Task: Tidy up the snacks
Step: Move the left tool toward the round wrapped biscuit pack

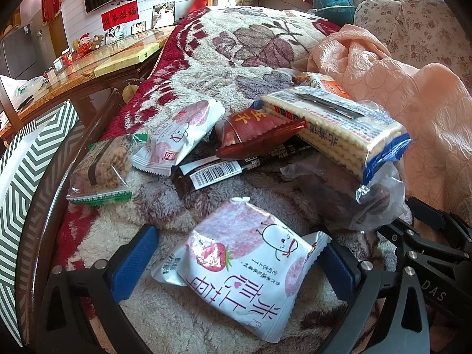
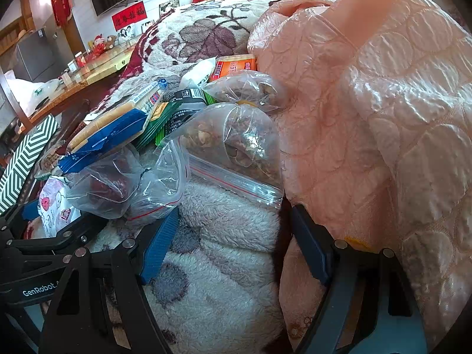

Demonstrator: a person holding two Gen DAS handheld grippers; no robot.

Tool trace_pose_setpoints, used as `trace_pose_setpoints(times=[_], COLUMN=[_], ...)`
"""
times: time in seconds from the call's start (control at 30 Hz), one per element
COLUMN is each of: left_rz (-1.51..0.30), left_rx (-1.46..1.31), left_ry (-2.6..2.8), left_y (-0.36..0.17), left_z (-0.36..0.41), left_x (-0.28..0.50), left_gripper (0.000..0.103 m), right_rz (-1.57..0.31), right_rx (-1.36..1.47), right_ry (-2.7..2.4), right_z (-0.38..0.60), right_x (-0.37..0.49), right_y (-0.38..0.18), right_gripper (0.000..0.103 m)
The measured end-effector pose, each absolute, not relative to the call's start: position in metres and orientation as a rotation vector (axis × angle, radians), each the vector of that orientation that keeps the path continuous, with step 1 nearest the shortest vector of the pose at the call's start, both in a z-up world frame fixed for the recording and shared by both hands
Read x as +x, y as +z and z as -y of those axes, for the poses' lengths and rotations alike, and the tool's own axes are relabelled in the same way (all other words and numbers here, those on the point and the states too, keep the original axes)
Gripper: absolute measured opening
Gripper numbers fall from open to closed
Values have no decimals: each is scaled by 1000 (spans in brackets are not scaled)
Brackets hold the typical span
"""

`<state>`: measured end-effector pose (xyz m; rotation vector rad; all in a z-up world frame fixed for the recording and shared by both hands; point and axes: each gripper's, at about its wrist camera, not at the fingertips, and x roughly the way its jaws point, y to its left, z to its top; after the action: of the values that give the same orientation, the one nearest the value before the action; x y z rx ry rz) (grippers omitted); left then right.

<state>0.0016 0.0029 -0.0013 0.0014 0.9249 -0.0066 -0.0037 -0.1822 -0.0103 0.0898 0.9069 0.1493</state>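
The left gripper (image 1: 236,262) is spread wide around the strawberry snack packet (image 1: 239,268) lying on the fleece blanket (image 1: 183,318). The right gripper (image 2: 233,244) is wide and empty, before the zip-lock nut bag (image 2: 233,147). Risk: the glossy packet squirts out on closing; the stacked cracker pack (image 1: 333,129) may slide.

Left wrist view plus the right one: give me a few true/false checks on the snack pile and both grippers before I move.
1. The left gripper is open around the strawberry snack packet. True.
2. The cracker pack lies flat on the blanket alone. False: it rests tilted on other snacks.
3. The right gripper is shut on a zip bag. False: it is open, holding nothing.
4. A barcoded dark bar lies under the red packet. True.
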Motion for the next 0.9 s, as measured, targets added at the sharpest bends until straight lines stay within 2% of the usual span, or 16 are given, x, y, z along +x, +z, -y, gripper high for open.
trace_pose_setpoints(times=[0.57,0.9], left_rz=[-983,-864], left_rx=[-34,15], left_ry=[-49,-62], left_y=[15,49], left_z=[-19,-22], left_x=[-25,-46], left_gripper=[103,103], right_rz=[-951,-846], right_rx=[33,45], right_ry=[154,263], right_z=[178,172], right_x=[-20,-51], right_y=[5,30], right_gripper=[79,79])
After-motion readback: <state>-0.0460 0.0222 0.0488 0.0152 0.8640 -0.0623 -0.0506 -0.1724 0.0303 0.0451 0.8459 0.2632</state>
